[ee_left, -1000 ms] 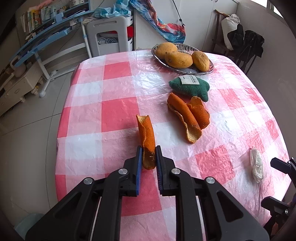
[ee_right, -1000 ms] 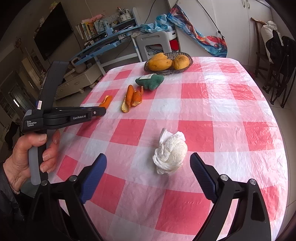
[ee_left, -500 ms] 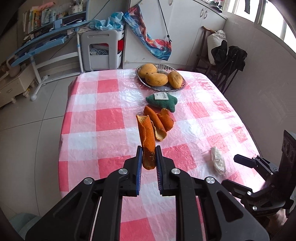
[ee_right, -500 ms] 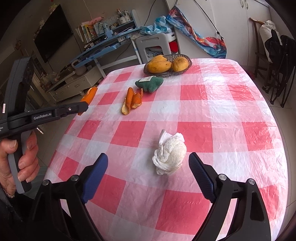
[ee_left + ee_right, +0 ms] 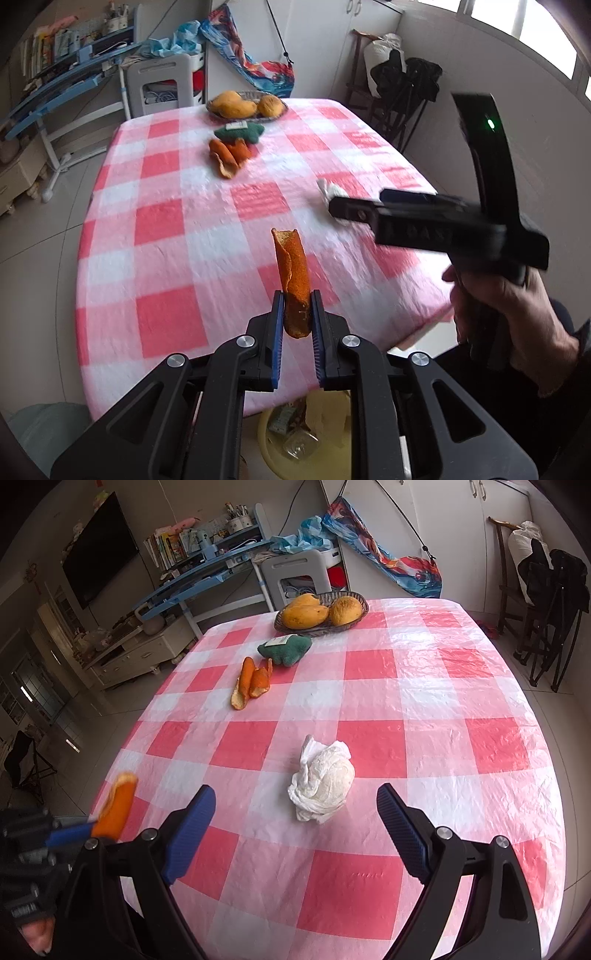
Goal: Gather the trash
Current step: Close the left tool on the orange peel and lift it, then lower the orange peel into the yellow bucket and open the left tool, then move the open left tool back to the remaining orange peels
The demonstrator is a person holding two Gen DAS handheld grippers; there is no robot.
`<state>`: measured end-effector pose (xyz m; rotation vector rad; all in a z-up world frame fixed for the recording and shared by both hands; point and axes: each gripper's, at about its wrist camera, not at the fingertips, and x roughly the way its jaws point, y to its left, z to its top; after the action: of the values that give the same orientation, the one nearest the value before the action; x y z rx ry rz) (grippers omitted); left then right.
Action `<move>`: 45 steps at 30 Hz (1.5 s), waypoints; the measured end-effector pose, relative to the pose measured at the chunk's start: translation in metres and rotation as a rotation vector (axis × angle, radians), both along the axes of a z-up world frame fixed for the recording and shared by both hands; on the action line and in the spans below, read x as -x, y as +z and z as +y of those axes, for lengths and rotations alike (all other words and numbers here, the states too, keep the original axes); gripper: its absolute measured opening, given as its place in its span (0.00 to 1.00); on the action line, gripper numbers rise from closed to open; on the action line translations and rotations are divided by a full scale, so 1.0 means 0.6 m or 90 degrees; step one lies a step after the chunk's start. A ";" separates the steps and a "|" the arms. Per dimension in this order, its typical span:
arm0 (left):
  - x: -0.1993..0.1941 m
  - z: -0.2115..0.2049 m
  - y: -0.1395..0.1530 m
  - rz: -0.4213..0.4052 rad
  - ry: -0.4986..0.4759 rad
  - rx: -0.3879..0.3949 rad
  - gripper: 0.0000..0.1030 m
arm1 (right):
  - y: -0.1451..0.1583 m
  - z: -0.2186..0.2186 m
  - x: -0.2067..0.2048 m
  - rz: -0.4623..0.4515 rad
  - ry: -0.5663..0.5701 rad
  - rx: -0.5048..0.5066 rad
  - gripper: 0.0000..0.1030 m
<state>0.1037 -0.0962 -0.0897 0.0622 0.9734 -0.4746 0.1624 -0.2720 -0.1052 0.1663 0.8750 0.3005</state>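
1. Orange peel (image 5: 293, 280), a long curled strip, stands upright, clamped at its lower end between the blue pads of the left gripper (image 5: 297, 314), above the near edge of the table.
2. Since a second ago this gripper has carried the peel back from the middle of the table (image 5: 162, 225) to its near edge. A yellow bin (image 5: 269, 439) with scraps inside now shows on the floor below the jaws, so the drop looks close.
3. To the right, a hand (image 5: 509, 306) holds the right gripper (image 5: 295, 823). Its jaws stand wide apart and grip nothing.
4. Just beyond those open jaws, in the right wrist view, lies a crumpled white tissue (image 5: 323, 782) on the red and white checked cloth. It appears untouched and looks like the next piece to collect.
5. Further off, left of the middle, two more peel pieces (image 5: 251, 683) lie together on the cloth.
6. Just behind them rests a green sponge (image 5: 286, 650) with a white label.
7. At the far edge sits a fruit basket (image 5: 354, 622) holding yellow mangoes (image 5: 306, 614).
8. My judgement: one peel is nearly binned, while the tissue and two peels remain.
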 end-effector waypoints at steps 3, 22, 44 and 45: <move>0.036 -0.014 -0.014 0.010 -0.018 -0.011 0.13 | -0.002 0.000 0.001 0.001 0.001 0.004 0.84; 0.171 -0.043 -0.089 0.127 -0.102 -0.068 0.24 | 0.003 0.004 0.008 -0.006 0.009 0.006 0.83; 0.058 0.064 0.014 -0.031 0.149 -0.008 0.47 | 0.004 0.011 0.011 -0.012 0.018 0.002 0.84; 0.037 0.073 0.019 -0.032 0.165 -0.006 0.47 | 0.005 0.012 0.011 -0.012 0.019 0.000 0.84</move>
<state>0.0815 -0.0527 -0.0781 -0.0436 0.9196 -0.2289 0.1558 -0.2646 -0.1022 0.1503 0.8595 0.3288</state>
